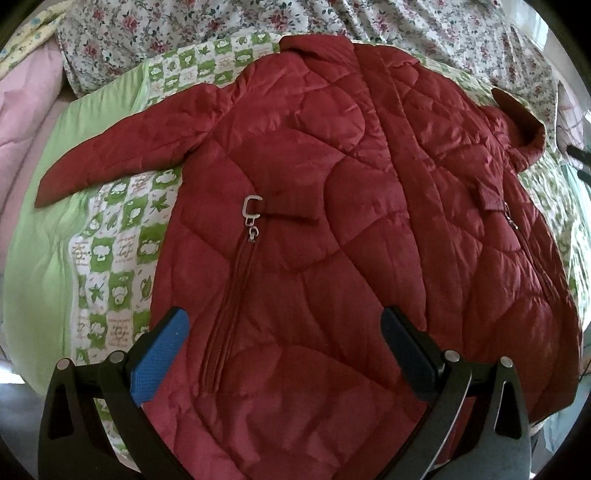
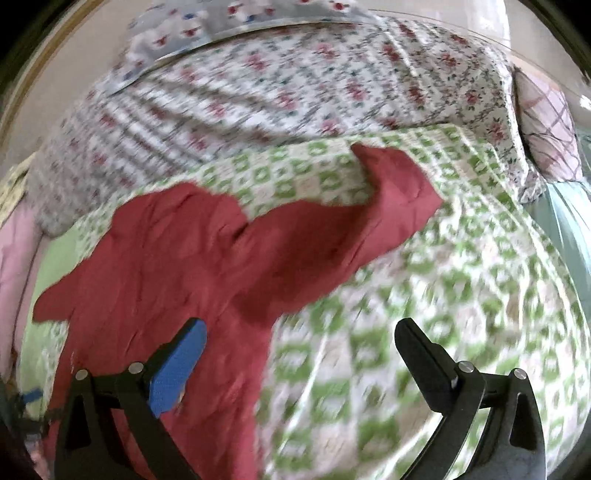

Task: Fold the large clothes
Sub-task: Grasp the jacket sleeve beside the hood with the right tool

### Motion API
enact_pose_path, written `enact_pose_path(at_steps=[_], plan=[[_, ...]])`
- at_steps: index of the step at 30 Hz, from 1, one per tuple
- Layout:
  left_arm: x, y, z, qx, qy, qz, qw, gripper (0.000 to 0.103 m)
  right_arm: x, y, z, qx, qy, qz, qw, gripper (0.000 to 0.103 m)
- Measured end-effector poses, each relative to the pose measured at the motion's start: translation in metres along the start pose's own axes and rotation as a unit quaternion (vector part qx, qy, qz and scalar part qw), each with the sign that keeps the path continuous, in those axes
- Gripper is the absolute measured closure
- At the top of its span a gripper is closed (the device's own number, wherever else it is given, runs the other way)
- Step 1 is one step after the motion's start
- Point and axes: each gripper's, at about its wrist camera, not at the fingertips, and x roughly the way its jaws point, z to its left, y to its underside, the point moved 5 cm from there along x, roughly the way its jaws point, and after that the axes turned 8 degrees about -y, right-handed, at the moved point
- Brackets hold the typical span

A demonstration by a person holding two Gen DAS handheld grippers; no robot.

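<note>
A red quilted jacket [image 1: 332,206] lies spread front-up on a green-and-white patterned quilt [image 1: 110,236]. Its left sleeve [image 1: 110,155] stretches out to the left, and a pocket zipper with a metal pull [image 1: 252,218] shows near the middle. My left gripper [image 1: 284,328] hovers open and empty above the jacket's lower body. In the blurred right wrist view the jacket [image 2: 155,258] lies at left, with its right sleeve [image 2: 351,221] reaching up and right across the quilt [image 2: 424,314]. My right gripper [image 2: 299,339] is open and empty, over the jacket's edge and the quilt.
A floral sheet [image 1: 369,22] covers the back of the bed, also in the right wrist view [image 2: 295,85]. A pink blanket [image 1: 22,110] lies at the left edge. A plaid pillow [image 2: 550,122] sits at the far right.
</note>
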Motion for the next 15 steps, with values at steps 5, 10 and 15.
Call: enact_pose_path(at_steps=[5, 10, 15], plan=[[0.012, -0.009, -0.004, -0.010, 0.013, 0.010, 0.9998, 0.000, 0.032, -0.046, -0.038, 0.034, 0.023, -0.020, 0.999, 0.013], [0.022, -0.015, -0.009, -0.011, 0.019, 0.019, 0.9996, 0.000, 0.076, -0.094, -0.069, 0.035, 0.084, -0.021, 0.996, 0.022], [0.032, -0.020, -0.007, -0.010, 0.014, 0.028, 0.9995, 0.000, 0.120, -0.123, -0.095, 0.031, 0.135, 0.005, 0.990, 0.036]])
